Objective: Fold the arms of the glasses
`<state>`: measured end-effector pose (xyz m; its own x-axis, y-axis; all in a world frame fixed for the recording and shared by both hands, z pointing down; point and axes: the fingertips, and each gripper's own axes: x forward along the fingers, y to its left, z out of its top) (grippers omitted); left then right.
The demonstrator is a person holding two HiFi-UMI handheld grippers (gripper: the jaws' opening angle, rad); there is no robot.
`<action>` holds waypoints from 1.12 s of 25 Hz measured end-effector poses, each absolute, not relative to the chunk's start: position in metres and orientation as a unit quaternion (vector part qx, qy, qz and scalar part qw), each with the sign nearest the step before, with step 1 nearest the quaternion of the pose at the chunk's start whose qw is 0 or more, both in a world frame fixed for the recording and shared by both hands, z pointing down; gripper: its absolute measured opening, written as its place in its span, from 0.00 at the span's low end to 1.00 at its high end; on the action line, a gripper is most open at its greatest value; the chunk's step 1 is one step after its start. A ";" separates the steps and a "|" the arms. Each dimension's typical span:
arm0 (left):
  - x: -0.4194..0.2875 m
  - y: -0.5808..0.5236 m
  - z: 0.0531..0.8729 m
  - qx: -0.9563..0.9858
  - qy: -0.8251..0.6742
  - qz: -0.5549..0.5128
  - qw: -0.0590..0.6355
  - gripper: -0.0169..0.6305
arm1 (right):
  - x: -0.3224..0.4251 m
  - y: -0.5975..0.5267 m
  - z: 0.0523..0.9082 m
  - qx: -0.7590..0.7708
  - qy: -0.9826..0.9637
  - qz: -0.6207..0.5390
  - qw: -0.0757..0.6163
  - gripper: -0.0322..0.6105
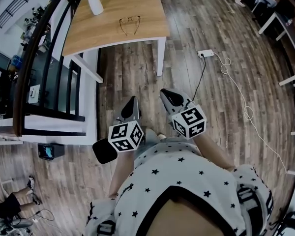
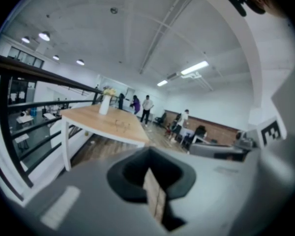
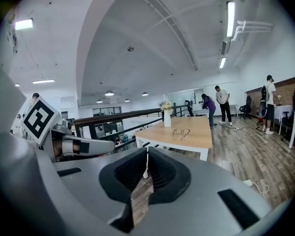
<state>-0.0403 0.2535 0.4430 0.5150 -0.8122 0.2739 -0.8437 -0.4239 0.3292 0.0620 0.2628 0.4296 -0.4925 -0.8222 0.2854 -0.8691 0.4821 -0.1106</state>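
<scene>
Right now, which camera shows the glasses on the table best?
The head view: it looks down on the glasses, showing the frame and both arms spread open on the table. The right gripper view shows them small at a low angle; the left gripper view only a faint blur.

Ahead of you, a light wooden surface on white legs (image 1: 113, 33) stands on dark plank floor (image 1: 132, 77); a black railing (image 3: 113, 117) runs left, white strip lights (image 3: 230, 16) glow overhead.
</scene>
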 end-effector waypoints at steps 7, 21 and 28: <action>-0.038 0.250 0.446 0.839 -0.494 0.035 0.225 0.04 | 0.061 0.259 0.434 0.481 -0.861 0.133 0.098 0.08; -0.030 0.185 0.460 0.839 -0.488 0.041 0.237 0.04 | 0.070 0.195 0.440 0.484 -0.858 0.129 0.111 0.08; -0.023 0.127 0.462 0.843 -0.478 0.044 0.241 0.04 | 0.075 0.134 0.435 0.489 -0.856 0.126 0.113 0.08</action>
<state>-0.0235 0.1268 0.4615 0.5388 -0.7856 0.3044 -0.8276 -0.4259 0.3656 0.0750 0.1339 0.4350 -0.4964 -0.8082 0.3168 -0.8653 0.4900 -0.1055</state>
